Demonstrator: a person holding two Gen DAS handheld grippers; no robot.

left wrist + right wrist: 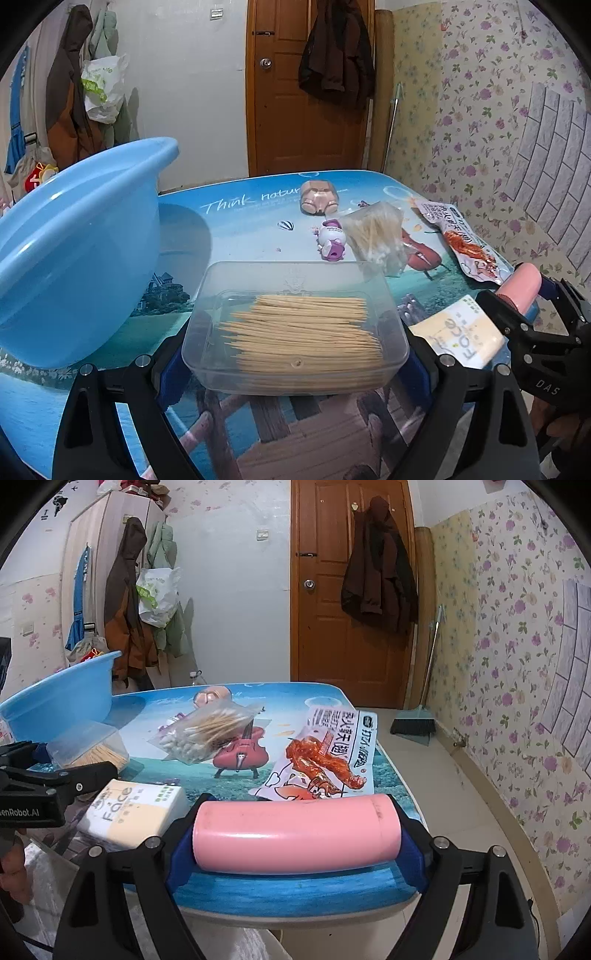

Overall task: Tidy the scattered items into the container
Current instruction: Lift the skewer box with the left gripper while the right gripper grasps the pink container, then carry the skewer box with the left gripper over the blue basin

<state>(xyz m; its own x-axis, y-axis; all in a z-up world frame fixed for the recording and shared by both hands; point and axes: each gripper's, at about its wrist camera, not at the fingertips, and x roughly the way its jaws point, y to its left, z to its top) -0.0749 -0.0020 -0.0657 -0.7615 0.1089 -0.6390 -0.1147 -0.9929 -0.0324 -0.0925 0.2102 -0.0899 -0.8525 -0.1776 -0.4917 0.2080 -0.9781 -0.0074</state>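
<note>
Two grips: left gripper clamped on the toothpick box; right gripper clamped on the pink cylinder.
Toothpick box: just right of the blue basin.
Pink cylinder: far right of basin.
Beyond box: cotton swab bag, snack packet, tissue pack.

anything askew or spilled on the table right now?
Nothing spilled. The blue basin is tipped up, its near edge on the table and its far rim raised. The toothpick box has no lid, yet its toothpicks lie neatly inside.
</note>
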